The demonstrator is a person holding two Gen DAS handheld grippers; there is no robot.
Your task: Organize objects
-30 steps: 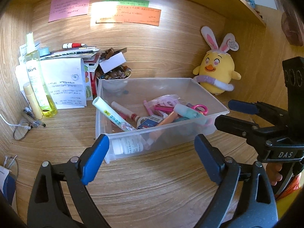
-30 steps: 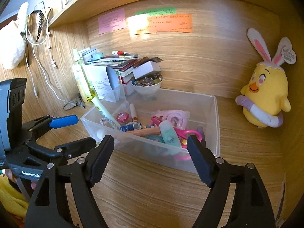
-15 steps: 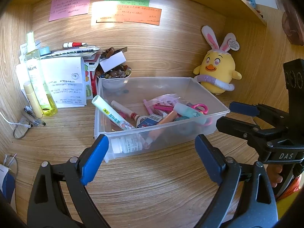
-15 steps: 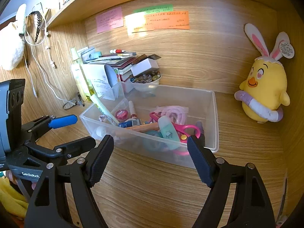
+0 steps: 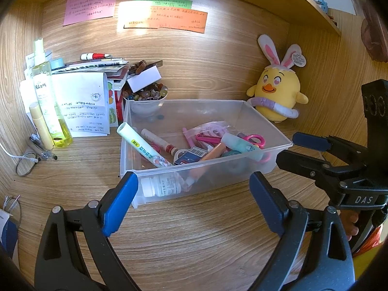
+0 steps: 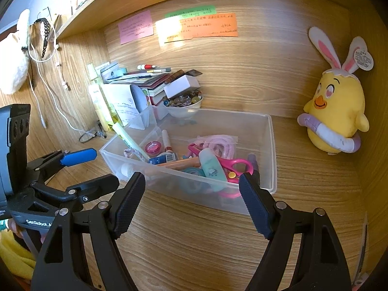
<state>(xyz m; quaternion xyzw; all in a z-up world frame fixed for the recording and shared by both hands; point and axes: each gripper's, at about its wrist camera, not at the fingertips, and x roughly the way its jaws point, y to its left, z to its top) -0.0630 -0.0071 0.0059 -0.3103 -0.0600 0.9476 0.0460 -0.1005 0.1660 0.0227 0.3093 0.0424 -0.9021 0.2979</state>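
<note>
Both my grippers hover spread and empty before the clear plastic bin.

Left view: my left gripper gapes at the bin, its glossy walls corralling a smooth tube and pink scissors. Right view: my right gripper, ribbed pads wide, faces that bin; the plush chick sits apart.

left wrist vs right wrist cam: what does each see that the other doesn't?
Left wrist only: white pill bottle against the bin's near wall, plus the right gripper seen from the side, open.

Right wrist only: white cable and fluffy white thing hanging on the side wall, plus the left gripper seen from the side, open.

Both: clear bin, pink scissors, yellow chick plush, bowl of beads, sticky notes.
</note>
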